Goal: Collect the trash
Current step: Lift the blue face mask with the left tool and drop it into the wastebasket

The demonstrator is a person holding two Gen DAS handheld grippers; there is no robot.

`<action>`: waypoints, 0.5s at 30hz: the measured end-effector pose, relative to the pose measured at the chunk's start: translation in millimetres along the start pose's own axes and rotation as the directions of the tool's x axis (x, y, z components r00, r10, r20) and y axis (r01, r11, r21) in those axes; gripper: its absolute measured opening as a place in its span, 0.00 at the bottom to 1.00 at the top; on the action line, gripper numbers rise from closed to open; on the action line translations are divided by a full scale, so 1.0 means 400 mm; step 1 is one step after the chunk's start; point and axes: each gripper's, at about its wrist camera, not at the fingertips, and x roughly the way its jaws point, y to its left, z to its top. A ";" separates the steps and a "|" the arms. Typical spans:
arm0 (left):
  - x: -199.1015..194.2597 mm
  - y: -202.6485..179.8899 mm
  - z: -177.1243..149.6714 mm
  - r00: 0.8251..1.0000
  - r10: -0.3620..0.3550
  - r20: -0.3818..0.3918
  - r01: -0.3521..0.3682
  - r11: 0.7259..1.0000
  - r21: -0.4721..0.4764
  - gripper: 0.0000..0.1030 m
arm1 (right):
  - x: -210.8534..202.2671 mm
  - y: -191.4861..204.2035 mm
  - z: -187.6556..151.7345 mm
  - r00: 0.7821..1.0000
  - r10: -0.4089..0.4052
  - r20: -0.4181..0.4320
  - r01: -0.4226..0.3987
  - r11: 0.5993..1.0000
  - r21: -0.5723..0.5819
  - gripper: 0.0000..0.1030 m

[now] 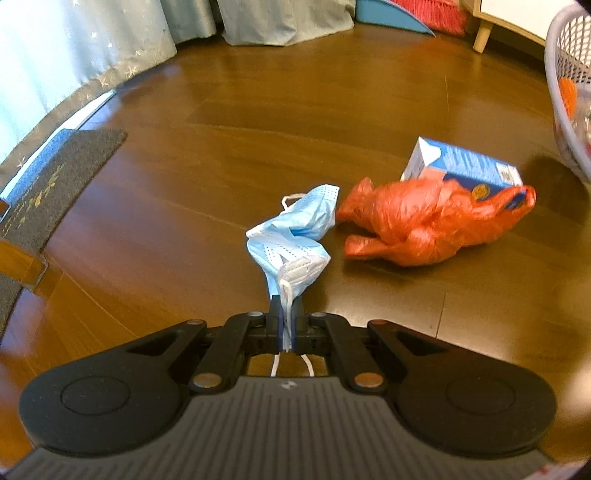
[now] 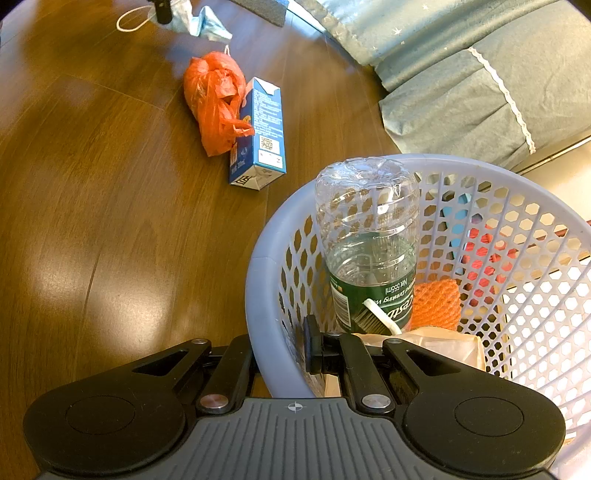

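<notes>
My left gripper (image 1: 285, 314) is shut on a crumpled light-blue face mask (image 1: 295, 229), which hangs out in front of the fingers above the wooden floor. Just right of the mask lie a knotted orange plastic bag (image 1: 417, 221) and a blue carton (image 1: 461, 166), touching each other. In the right wrist view my right gripper (image 2: 284, 350) is shut on the wall of the grey mesh basket (image 2: 258, 266), one finger inside and one outside. The basket holds an upside-down clear bottle (image 2: 369, 240), an orange net (image 2: 436, 302) and some paper. The bag (image 2: 214, 99), carton (image 2: 262, 136) and mask (image 2: 207, 22) show beyond it.
Pale curtains (image 1: 74, 55) hang along the far left, with a dark floor mat (image 1: 55, 184) below them. A pink broom (image 1: 439, 14) and a furniture leg (image 1: 482, 37) stand at the back right. Teal bedding (image 2: 461, 81) drapes down beside the basket.
</notes>
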 end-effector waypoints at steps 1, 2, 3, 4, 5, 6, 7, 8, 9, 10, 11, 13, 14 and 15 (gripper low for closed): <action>-0.004 0.000 0.004 1.000 -0.001 0.005 0.001 1.000 -0.002 0.01 | 0.000 0.000 0.000 1.000 0.000 0.000 0.000 1.000 0.000 0.04; -0.007 -0.001 0.009 1.000 -0.001 0.009 0.001 1.000 -0.002 0.01 | 0.000 0.000 0.000 1.000 0.000 -0.001 0.000 1.000 0.000 0.04; -0.012 -0.006 0.011 1.000 -0.001 0.013 0.002 1.000 -0.003 0.01 | 0.000 0.000 0.000 1.000 0.000 0.000 0.000 1.000 -0.001 0.04; -0.014 -0.008 0.015 1.000 -0.003 0.017 0.003 1.000 -0.004 0.01 | 0.000 0.000 0.000 1.000 0.000 0.000 0.000 1.000 0.001 0.04; -0.017 -0.009 0.018 1.000 -0.004 0.022 0.004 1.000 -0.005 0.01 | 0.000 0.000 0.000 1.000 0.000 0.000 0.000 1.000 0.001 0.04; -0.016 -0.007 0.020 1.000 -0.006 0.026 0.006 1.000 -0.004 0.01 | 0.000 0.000 0.000 1.000 0.000 -0.001 0.000 1.000 0.000 0.04; -0.019 -0.008 0.022 1.000 -0.008 0.030 0.009 1.000 -0.002 0.01 | 0.000 0.000 0.000 1.000 0.000 -0.001 0.000 1.000 -0.001 0.04; -0.021 -0.008 0.023 0.999 -0.010 0.035 0.010 1.000 -0.001 0.01 | 0.000 0.000 -0.001 1.000 0.000 -0.001 0.000 1.000 -0.001 0.04; -0.024 -0.011 0.024 0.999 -0.011 0.039 0.012 1.000 -0.002 0.01 | 0.000 0.000 0.000 1.000 0.000 0.000 0.000 1.000 0.001 0.04; -0.026 -0.011 0.028 0.999 -0.013 0.042 0.013 1.000 -0.003 0.01 | 0.000 0.000 0.001 1.000 0.000 -0.001 0.000 1.000 0.001 0.04; -0.029 -0.012 0.030 0.999 -0.014 0.046 0.014 1.000 -0.003 0.01 | 0.000 0.000 0.001 1.000 0.000 -0.001 0.000 1.000 0.000 0.04; -0.033 -0.014 0.033 0.999 -0.018 0.050 0.018 1.000 -0.002 0.01 | 0.000 0.000 0.001 1.000 0.000 0.000 0.000 1.000 0.001 0.04; -0.035 -0.015 0.035 0.998 -0.020 0.054 0.020 1.000 -0.002 0.01 | 0.000 0.000 0.001 1.000 0.000 -0.001 0.000 1.000 0.002 0.04; -0.038 -0.015 0.036 0.998 -0.021 0.057 0.022 1.000 -0.001 0.01 | 0.000 0.000 0.000 1.000 0.000 0.000 0.000 1.000 0.001 0.04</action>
